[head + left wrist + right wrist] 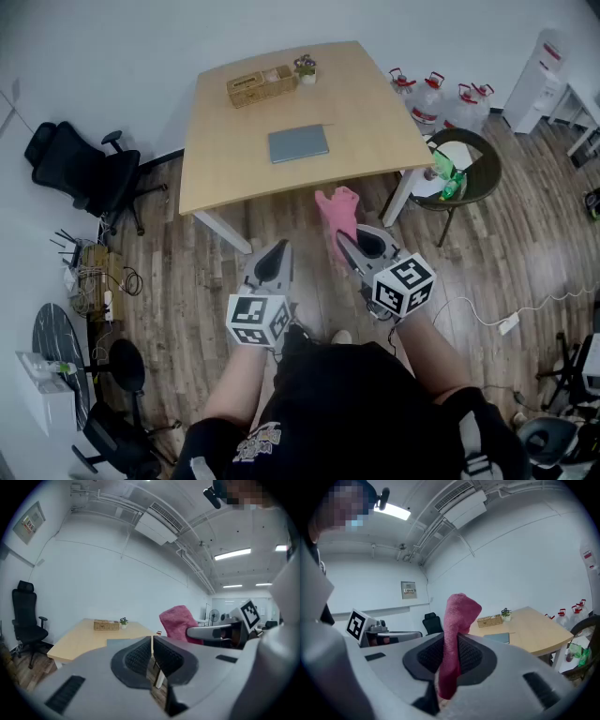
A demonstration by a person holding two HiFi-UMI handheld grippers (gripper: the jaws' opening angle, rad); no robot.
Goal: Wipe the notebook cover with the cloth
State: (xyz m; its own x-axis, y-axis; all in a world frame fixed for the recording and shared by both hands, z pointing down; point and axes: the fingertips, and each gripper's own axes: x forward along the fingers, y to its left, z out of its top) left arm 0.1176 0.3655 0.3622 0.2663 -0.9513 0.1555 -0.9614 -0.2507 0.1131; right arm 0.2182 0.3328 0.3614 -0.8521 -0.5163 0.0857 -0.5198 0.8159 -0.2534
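Approaching the table with the cloth; wiping not yet begun

The right tool (349, 242) is pinching the pink cloth (337, 208), which is standing up out of its jaws at centre frame, short of the table (375, 112). The left tool (277, 251) is riding beside it, jaws pressed together and empty. The grey notebook (298, 143) is lying flat mid-table, well apart from the basket (261, 86) and small plant (305, 68) at the table's upper edge.

Judgement: the approach is in hand. Next, the cloth needs lowering flat onto the cover. The near table edge is lying between the tools and the notebook. Bare wood is surrounding the notebook, giving room for strokes.
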